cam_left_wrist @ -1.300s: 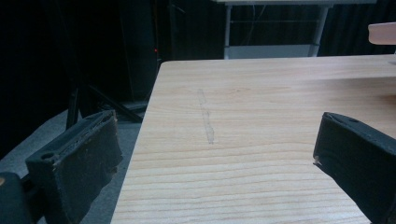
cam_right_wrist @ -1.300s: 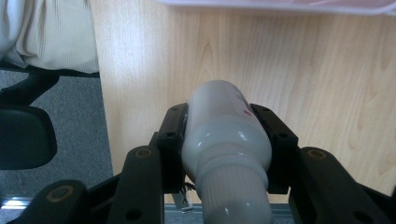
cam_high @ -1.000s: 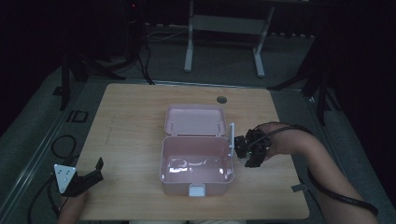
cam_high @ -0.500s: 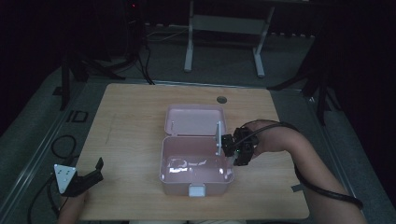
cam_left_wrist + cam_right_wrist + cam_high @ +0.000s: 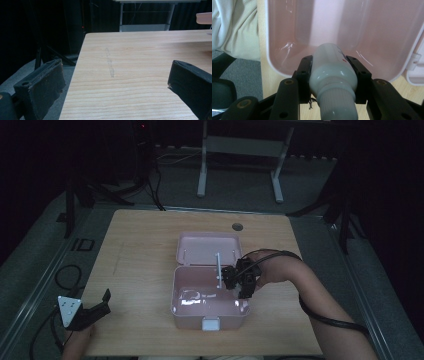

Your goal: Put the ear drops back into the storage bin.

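Note:
An open pink plastic box (image 5: 181,312) stands mid-table, its lid (image 5: 207,247) laid back flat behind it. My right gripper (image 5: 234,279) hangs over the box's right part, shut on a white bottle (image 5: 218,269). In the right gripper view the bottle (image 5: 332,75) lies between the jaws of that gripper (image 5: 333,65), bottom end toward the box's hollow (image 5: 342,27) and ribbed neck toward the camera. My left gripper (image 5: 102,305) rests at the table's front left corner, open. Its jaws (image 5: 115,75) stand wide with bare wood between them.
The wooden table (image 5: 140,260) has a round cable hole (image 5: 237,226) at the back. A white latch (image 5: 210,323) sits on the box's front wall. A metal stand (image 5: 240,150) and dark floor lie beyond the table. A cable (image 5: 325,317) trails from the right gripper.
My right gripper has carried the bottle leftward from beside the box's right edge to over its inside, sinking slightly. The left gripper has stayed put.

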Available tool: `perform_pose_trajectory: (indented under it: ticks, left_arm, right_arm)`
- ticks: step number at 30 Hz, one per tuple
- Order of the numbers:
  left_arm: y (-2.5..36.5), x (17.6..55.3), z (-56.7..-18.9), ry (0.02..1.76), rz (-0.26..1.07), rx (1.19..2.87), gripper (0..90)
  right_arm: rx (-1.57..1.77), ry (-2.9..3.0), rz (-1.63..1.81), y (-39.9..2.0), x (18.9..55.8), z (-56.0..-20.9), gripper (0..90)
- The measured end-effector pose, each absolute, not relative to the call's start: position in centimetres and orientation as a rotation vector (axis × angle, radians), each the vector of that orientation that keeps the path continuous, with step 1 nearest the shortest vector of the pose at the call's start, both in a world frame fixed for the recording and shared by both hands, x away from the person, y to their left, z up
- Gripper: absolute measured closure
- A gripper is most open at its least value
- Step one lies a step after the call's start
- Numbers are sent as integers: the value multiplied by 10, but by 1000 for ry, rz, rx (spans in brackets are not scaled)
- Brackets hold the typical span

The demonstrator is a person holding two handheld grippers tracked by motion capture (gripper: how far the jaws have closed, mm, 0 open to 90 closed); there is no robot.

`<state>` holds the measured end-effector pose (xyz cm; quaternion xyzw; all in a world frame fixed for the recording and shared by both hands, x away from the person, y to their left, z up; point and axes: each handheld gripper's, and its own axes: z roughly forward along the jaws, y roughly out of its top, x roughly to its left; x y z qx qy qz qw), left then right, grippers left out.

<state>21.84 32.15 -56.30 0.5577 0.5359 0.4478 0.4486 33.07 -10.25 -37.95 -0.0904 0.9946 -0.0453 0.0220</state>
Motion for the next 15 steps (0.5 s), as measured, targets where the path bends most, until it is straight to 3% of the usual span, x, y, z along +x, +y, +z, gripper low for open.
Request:
perform_pose_trajectory:
  ticks: [15]
  left_arm:
    - [321, 219, -563, 1325, 1109, 1380, 10]
  right_arm:
    - [-250, 3134, -182, -87, 336, -428, 595]
